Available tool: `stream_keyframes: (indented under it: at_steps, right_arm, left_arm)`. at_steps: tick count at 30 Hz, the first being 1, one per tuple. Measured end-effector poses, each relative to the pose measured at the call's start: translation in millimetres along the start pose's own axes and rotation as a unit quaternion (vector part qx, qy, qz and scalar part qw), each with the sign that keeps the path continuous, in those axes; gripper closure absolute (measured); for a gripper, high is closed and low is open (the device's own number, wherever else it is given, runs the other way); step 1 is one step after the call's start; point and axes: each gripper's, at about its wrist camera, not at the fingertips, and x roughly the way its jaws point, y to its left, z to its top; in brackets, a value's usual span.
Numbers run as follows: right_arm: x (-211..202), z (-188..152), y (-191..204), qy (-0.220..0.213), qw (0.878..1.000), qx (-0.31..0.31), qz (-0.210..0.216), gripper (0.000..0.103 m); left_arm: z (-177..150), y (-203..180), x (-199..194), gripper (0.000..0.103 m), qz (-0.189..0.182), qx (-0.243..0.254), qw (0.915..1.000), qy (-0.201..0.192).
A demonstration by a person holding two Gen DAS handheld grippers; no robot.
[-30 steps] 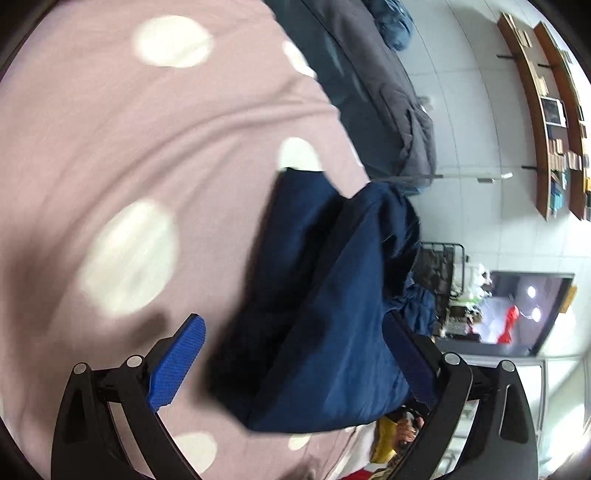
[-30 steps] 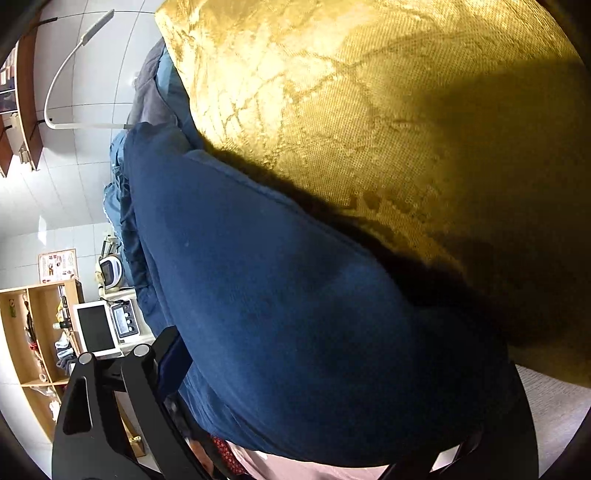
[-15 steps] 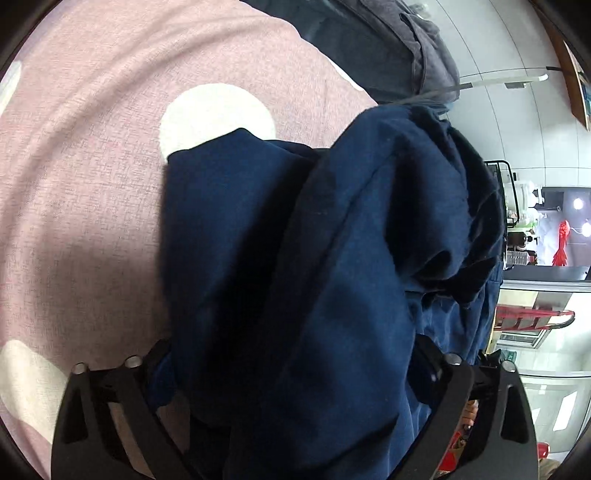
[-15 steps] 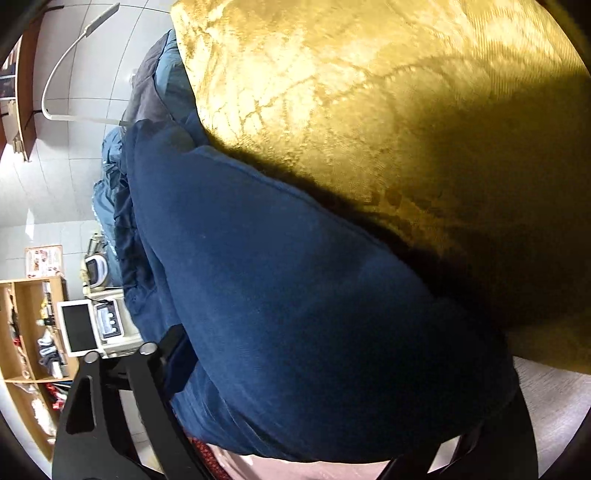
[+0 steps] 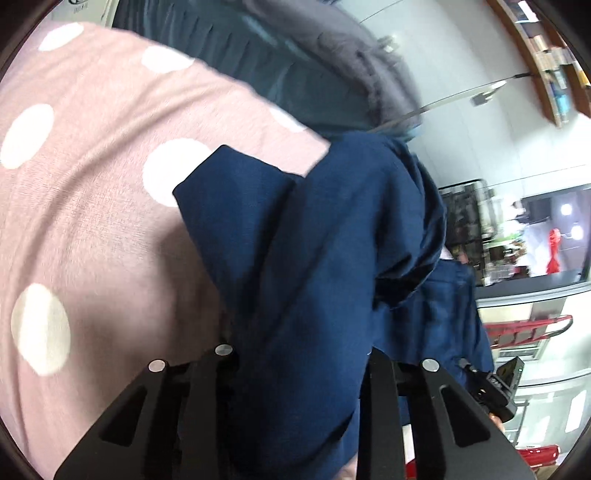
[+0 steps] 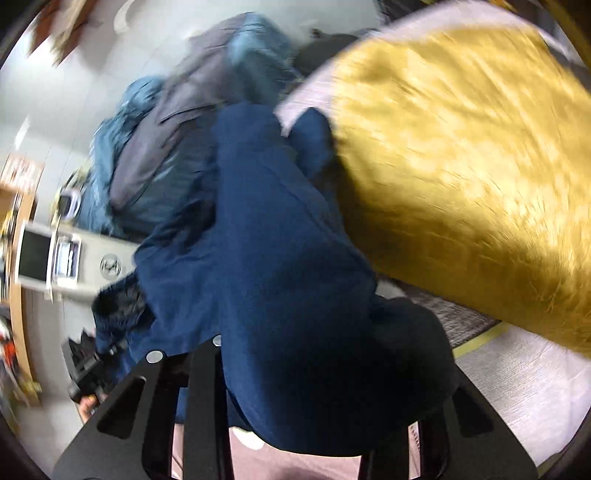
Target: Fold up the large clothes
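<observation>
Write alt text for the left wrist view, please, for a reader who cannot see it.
The left tool is shut on a bunched navy garment, its jaws having just closed. The garment trails over a pink cover with white dots; grey clothes lie behind.

The left gripper (image 5: pixel 301 373) has just been closing and now clamps a bunched navy garment (image 5: pixel 321 258). Beneath lies a pink sheet (image 5: pixel 92 221) with white dots.

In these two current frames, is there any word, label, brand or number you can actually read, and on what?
None is legible.
White panel, top-left of the left wrist view: dark lettering, cut off and blurred.
Round emblem on a pale panel, right wrist view: motion-blurred.
Poster at the left edge: blurred.
</observation>
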Motion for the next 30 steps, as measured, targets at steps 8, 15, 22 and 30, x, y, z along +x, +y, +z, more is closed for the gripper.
stream_keyframes:
  at_steps: [8,15,22,30]
  right_arm:
    - [-56,-32,77,-0.01,0.989,-0.14,0.047,0.074]
    - [-91,-38,74,-0.026,0.987,-0.144,0.068,0.076]
    - [-187,-14,-1,-0.144,0.986,-0.06,0.054,0.076]
    - [-308,-40,-165,-0.296,0.948,0.117,-0.025,0.075]
  left_arm:
    - [-47,-66,-60,0.079,0.001,0.061,0.9971,-0.044]
    - [-58,-105,-89,0.079,0.022,0.103,0.9925,-0.062]
    - [-41,-240,-50,0.08,-0.029,0.245,0.9684,-0.036]
    - [-46,-435,70,0.078,-0.119,0.382,0.9152,0.044]
